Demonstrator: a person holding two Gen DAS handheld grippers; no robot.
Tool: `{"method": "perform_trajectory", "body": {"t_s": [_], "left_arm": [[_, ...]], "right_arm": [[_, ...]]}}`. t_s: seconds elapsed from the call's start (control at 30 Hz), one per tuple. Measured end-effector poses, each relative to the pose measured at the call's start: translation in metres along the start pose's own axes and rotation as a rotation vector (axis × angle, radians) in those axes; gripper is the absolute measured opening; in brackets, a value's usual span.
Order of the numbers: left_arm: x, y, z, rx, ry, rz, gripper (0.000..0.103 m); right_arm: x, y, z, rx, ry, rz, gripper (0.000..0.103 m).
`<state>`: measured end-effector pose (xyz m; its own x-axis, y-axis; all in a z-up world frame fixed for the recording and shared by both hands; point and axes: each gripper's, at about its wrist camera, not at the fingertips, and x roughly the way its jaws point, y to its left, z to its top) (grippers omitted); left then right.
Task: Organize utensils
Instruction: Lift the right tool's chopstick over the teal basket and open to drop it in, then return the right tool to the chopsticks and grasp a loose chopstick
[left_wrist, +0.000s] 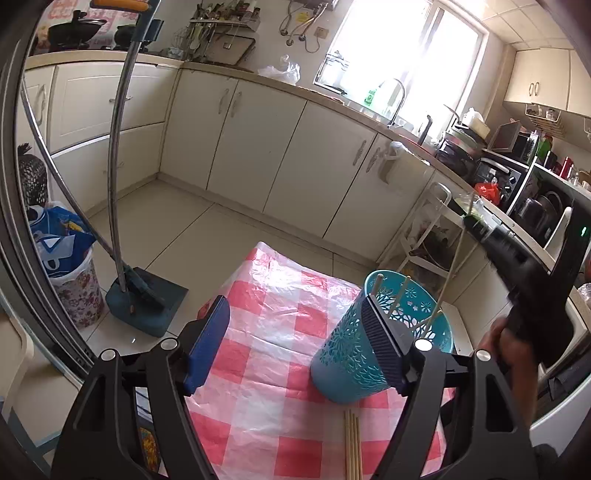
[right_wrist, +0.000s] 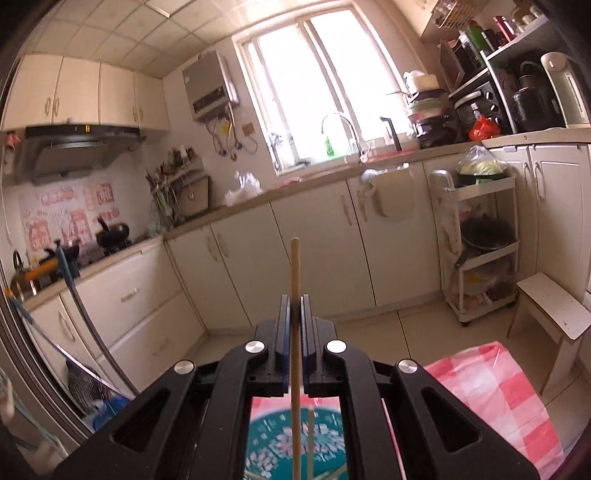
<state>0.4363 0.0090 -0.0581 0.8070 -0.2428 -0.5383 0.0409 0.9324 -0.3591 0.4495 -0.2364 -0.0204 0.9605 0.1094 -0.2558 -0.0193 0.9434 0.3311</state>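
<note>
A teal cut-out utensil holder (left_wrist: 354, 354) stands on the red-checked tablecloth (left_wrist: 273, 332) with several wooden chopsticks in it. My left gripper (left_wrist: 295, 343) is open, its right finger beside the holder's left wall. Several loose chopsticks (left_wrist: 352, 443) lie on the cloth in front of the holder. My right gripper (right_wrist: 294, 308) is shut on one wooden chopstick (right_wrist: 295, 266), held upright above the holder (right_wrist: 291, 443). In the left wrist view the right gripper (left_wrist: 476, 225) hangs above the holder, and its chopstick (left_wrist: 454, 266) slants down to the rim.
White cabinets and a counter with a sink run along the back (left_wrist: 295, 147). A broom and dustpan (left_wrist: 144, 291) and a floral bin (left_wrist: 74, 288) stand on the floor at left. A white trolley (right_wrist: 480, 240) and a stool (right_wrist: 550, 306) stand at right.
</note>
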Motion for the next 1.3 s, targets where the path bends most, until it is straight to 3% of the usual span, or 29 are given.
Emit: {"method": "perform_trajectory", "body": {"t_s": [0.13,0.23,0.3,0.47,0.53,0.63,0.7,0.8,1.23,1.3], "left_arm": [[-0.001,-0.002,-0.003,0.009,0.004,0.01,0.072],[-0.002,-0.005,-0.008,0.029,0.009,0.017,0.074],[-0.004,-0.01,-0.014,0.055,0.016,0.026,0.075],[-0.017,-0.021,-0.036,0.143,0.018,0.066,0.082],[-0.023,-0.023,-0.047,0.17,0.016,0.093,0.085],[-0.026,-0.022,-0.06,0.182,0.027,0.112,0.086],[-0.025,-0.026,-0.066,0.216,0.033,0.124,0.087],[-0.025,-0.026,-0.07,0.234,0.033,0.136,0.09],[-0.021,-0.035,-0.071,0.259,0.039,0.119,0.094],[-0.02,-0.033,-0.071,0.253,0.042,0.122,0.094]], "right_arm": [[-0.016,-0.009,-0.016,-0.01,0.056,0.0,0.007],[-0.053,-0.01,-0.025,-0.024,0.075,0.015,0.016],[-0.088,-0.013,-0.035,-0.022,0.083,0.018,0.037],[-0.145,-0.028,-0.066,0.011,0.12,-0.033,0.057],[-0.148,-0.035,-0.076,0.032,0.154,-0.067,0.058],[-0.128,-0.038,-0.089,0.018,0.285,-0.08,0.062],[-0.122,-0.04,-0.096,0.01,0.342,-0.086,0.069],[-0.122,-0.04,-0.106,0.019,0.402,-0.068,0.071],[-0.127,-0.039,-0.113,-0.054,0.418,-0.068,0.073],[-0.122,-0.036,-0.119,-0.073,0.436,-0.059,0.066]]}}
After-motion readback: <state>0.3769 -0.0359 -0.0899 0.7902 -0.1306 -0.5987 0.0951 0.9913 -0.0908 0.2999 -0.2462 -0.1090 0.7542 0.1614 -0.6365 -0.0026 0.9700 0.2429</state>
